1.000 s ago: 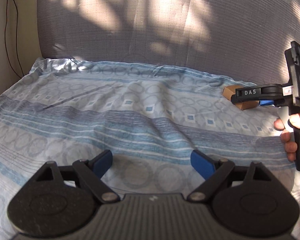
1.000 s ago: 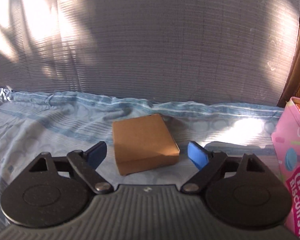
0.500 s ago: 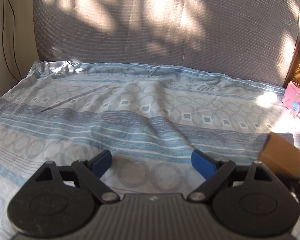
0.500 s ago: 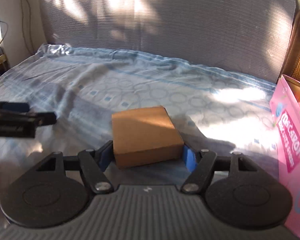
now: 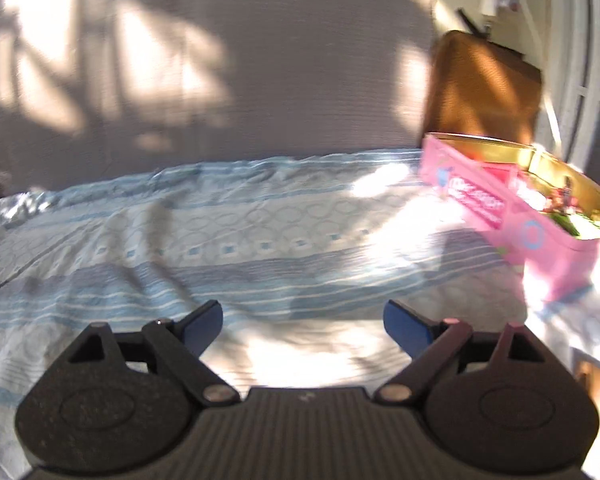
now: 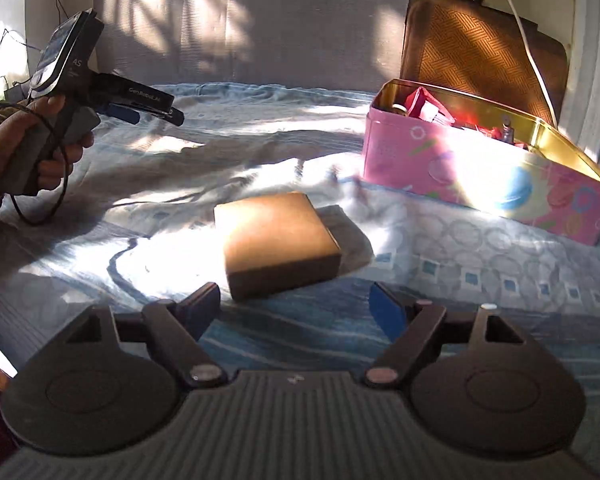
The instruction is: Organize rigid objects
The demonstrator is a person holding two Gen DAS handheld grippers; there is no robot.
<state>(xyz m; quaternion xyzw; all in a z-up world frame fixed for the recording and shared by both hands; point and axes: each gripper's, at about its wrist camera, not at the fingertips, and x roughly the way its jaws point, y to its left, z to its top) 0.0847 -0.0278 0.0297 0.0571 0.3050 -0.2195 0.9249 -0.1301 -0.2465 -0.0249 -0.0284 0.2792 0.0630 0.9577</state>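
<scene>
The right gripper (image 6: 294, 306) has just been opening its jaws, wide now and empty, with the brown cardboard box (image 6: 278, 242) lying flat on the blue patterned sheet (image 6: 480, 280) just ahead of the blue pads, none touching it. The left gripper (image 5: 302, 322) hangs with jaws spread wide, nothing between them. The open pink tin (image 6: 500, 184) sits to the right, apart from the box, already holding bits
</scene>
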